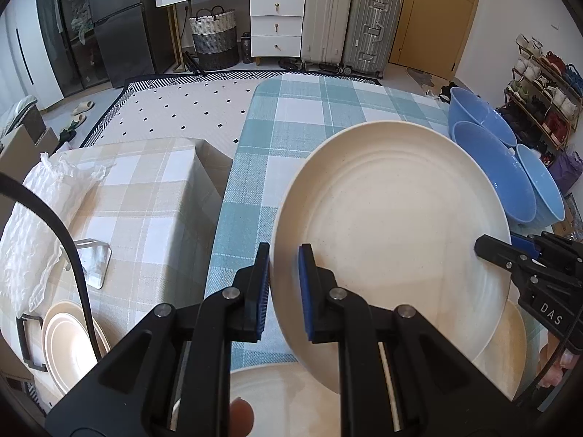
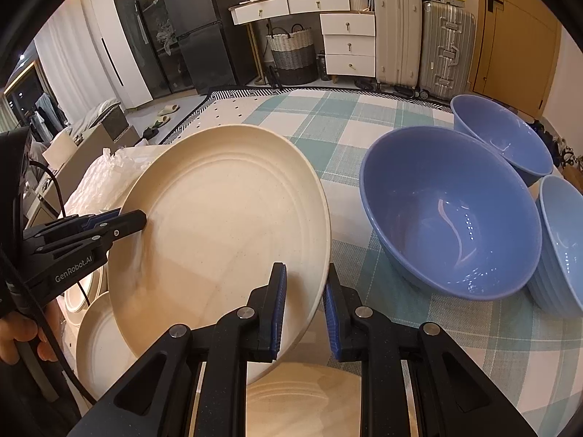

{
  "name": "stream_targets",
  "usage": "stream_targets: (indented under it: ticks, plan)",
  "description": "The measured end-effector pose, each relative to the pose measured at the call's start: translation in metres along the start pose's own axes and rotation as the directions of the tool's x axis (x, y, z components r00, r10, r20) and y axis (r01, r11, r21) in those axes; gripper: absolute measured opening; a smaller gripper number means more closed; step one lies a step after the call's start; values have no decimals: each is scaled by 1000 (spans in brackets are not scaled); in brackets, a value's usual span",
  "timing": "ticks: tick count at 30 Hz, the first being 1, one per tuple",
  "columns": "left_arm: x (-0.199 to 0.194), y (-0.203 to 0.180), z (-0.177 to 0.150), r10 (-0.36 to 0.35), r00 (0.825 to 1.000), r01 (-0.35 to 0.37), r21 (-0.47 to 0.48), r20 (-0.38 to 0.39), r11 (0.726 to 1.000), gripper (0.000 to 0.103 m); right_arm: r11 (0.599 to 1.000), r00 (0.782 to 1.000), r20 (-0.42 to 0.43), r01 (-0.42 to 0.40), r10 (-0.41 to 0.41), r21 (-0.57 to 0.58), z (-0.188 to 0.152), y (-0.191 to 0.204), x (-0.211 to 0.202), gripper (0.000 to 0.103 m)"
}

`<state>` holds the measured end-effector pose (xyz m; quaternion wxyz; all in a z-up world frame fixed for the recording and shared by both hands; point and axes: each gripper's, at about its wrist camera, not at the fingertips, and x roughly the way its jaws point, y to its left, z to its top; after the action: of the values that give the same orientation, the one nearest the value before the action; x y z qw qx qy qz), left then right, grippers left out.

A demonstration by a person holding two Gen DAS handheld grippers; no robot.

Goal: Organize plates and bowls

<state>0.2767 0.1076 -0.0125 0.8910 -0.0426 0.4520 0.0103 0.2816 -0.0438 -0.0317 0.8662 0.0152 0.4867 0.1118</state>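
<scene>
**Grip.** Left gripper: jaws clamped on the near-left rim of the cream plate, one pad above the rim and one below. Right gripper: jaws likewise clamped on the opposite rim of the same plate. Both hold; neither is released.

**Item held.** Cream plate, round, shallow, with concentric ridges and a faint speckle. It is carried tilted between the two grippers, clear of the teal checked tablecloth. Judged rigid and fairly light; possibly ceramic or a hard composite, so treat as breakable. The surface looks smooth and the rim thin, so the pads may slip if either side loosens or twists. The best hold appears to be the present one: opposite rim points, kept level with each other.

**Beneath and close by.** Further cream plates lie under the held one: a near plate and another on the right. A rack with stacked plates sits at lower left on the beige checked surface.

**To the right.** Three blue bowls: a large bowl, a rear bowl and a paler bowl, close together, just beside the plate's right edge. They are the likeliest thing to be struck.

**Far left.** Crumpled white plastic wrap; a black cable crosses above the rack.
</scene>
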Motion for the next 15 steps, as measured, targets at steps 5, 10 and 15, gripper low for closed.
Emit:
stream_targets:
  ticks: [5,10,15]
  plan:
    - [-6,-11,-9,-5,1000,5,5,3,1000,12,1000,1000,4,6,-6,-6,-8,-5,-10,20]
    - [-14,-25,-21,7,1000,-7,22,11,1000,12,1000,1000,4,11,-11,3,-19,-11,-16,20]
    - [-26,-40,-30,12,1000,-13,35,25,999,12,1000,1000,11,17,-17,8,-33,-17,-26,20]
